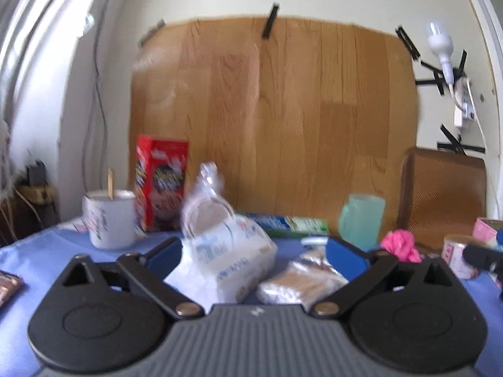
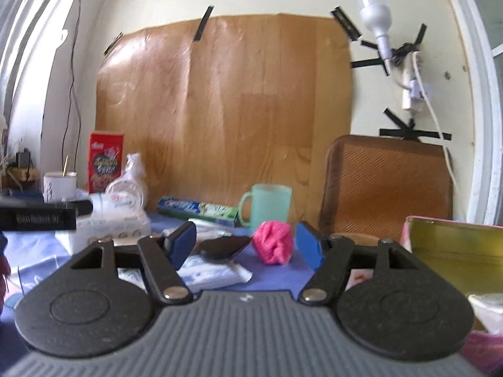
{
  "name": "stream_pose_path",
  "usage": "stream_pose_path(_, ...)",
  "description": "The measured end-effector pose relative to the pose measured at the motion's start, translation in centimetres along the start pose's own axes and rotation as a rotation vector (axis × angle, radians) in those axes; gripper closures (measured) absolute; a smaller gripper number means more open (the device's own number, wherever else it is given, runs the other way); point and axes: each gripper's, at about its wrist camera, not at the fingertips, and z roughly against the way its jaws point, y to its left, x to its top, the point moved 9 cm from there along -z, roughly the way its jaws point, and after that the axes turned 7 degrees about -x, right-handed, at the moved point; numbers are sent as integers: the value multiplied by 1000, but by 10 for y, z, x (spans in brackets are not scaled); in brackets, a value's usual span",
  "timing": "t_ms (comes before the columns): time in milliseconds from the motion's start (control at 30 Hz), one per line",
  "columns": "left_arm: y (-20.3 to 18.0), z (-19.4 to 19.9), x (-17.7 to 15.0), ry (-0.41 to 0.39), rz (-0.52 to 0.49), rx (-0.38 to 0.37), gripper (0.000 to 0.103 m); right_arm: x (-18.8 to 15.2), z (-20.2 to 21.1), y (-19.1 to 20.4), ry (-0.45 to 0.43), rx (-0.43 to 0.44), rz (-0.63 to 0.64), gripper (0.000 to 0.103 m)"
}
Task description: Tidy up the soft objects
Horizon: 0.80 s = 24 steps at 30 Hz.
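Note:
My left gripper (image 1: 253, 253) is open above the blue tablecloth (image 1: 47, 251). Between its fingers lies a white tissue pack in plastic (image 1: 226, 264), with a clear bag of round pads (image 1: 204, 210) behind it and a small clear packet of brown wafers (image 1: 298, 282) to the right. A pink soft ball (image 1: 400, 245) sits further right. My right gripper (image 2: 245, 242) is open, and the pink ball (image 2: 273, 242) sits between its fingers, close to the right one. A black spoon-like scoop (image 2: 223, 248) and a flat white packet (image 2: 213, 271) lie beside it.
A white mug with a stick (image 1: 110, 218), a red box (image 1: 160, 182), a toothpaste box (image 1: 289, 224) and a green cup (image 1: 361, 220) stand along the back. A brown tray (image 2: 386, 182) leans on the wall. A pink and yellow box (image 2: 456, 254) is at the right.

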Motion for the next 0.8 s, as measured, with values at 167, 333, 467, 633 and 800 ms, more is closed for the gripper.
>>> stream_pose_path(167,-10,19,6,-100,-63,24,0,-7,-7,3,37,-7,15,31)
stream_pose_path(333,1,9,2,-36,7,9,0,-10,-9,2,46,-17,8,31)
stream_pose_path(467,16,6,-3,-5,88,18,0,-13,-14,9,81,11,26,31)
stream_pose_path(633,43,4,-12,31,249,34,0,-18,-32,21,169,91,13,31)
stream_pose_path(800,67,-3,-22,81,390,32,0,-22,-52,48,266,197,27,30)
